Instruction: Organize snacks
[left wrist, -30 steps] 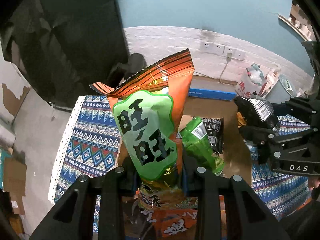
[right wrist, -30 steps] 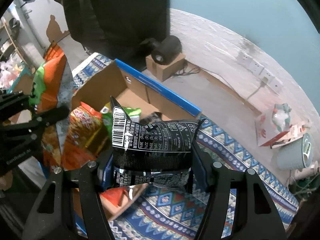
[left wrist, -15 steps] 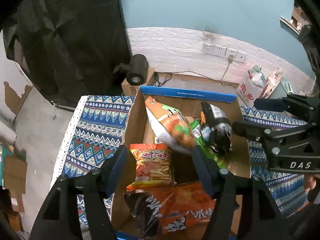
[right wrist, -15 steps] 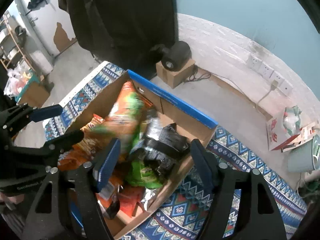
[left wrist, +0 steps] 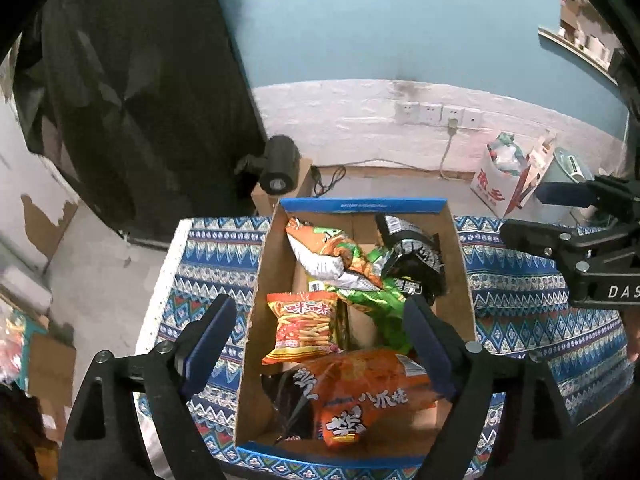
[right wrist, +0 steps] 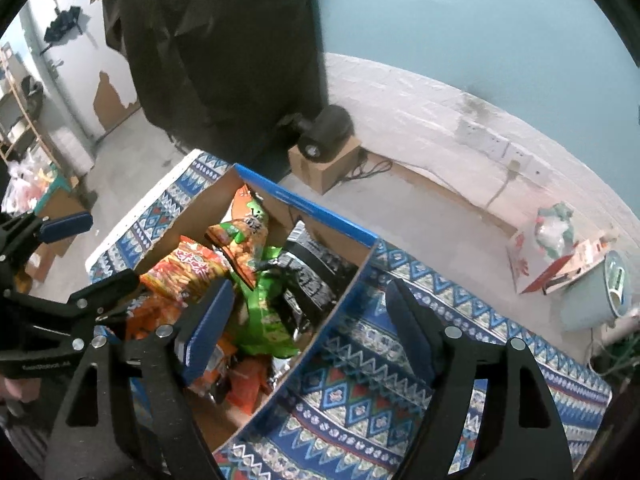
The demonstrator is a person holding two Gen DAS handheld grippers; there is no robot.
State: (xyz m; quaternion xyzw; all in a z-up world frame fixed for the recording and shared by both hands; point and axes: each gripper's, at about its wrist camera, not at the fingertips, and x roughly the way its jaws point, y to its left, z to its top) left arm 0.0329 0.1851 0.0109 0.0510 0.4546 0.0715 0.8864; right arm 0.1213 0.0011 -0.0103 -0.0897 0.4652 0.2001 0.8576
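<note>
A cardboard box [left wrist: 272, 264] with blue rims sits on a patterned cloth and holds several snack bags. An orange-and-green bag [left wrist: 332, 256] lies at the back, a black bag [left wrist: 416, 256] at the back right, a green bag [left wrist: 372, 300] between them, a red stick-snack bag [left wrist: 304, 326] in the middle and a large orange bag [left wrist: 356, 392] in front. My left gripper [left wrist: 316, 336] is open and empty above the box. My right gripper [right wrist: 308, 320] is open and empty over the box's right wall [right wrist: 340, 312]. The black bag [right wrist: 312, 276] and orange-and-green bag [right wrist: 244, 240] also show in the right wrist view.
The blue patterned cloth [left wrist: 208, 264] covers the surface under the box. On the floor behind are a black device on a small carton [left wrist: 280, 168], a white bag [left wrist: 500, 184] and a pale bucket [right wrist: 600, 292]. A dark curtain [left wrist: 132, 80] hangs at the left.
Both grippers let go of their bags. The orange-and-green bag and the black bag dropped into the box and now lie at its back. Both grippers opened wide.
</note>
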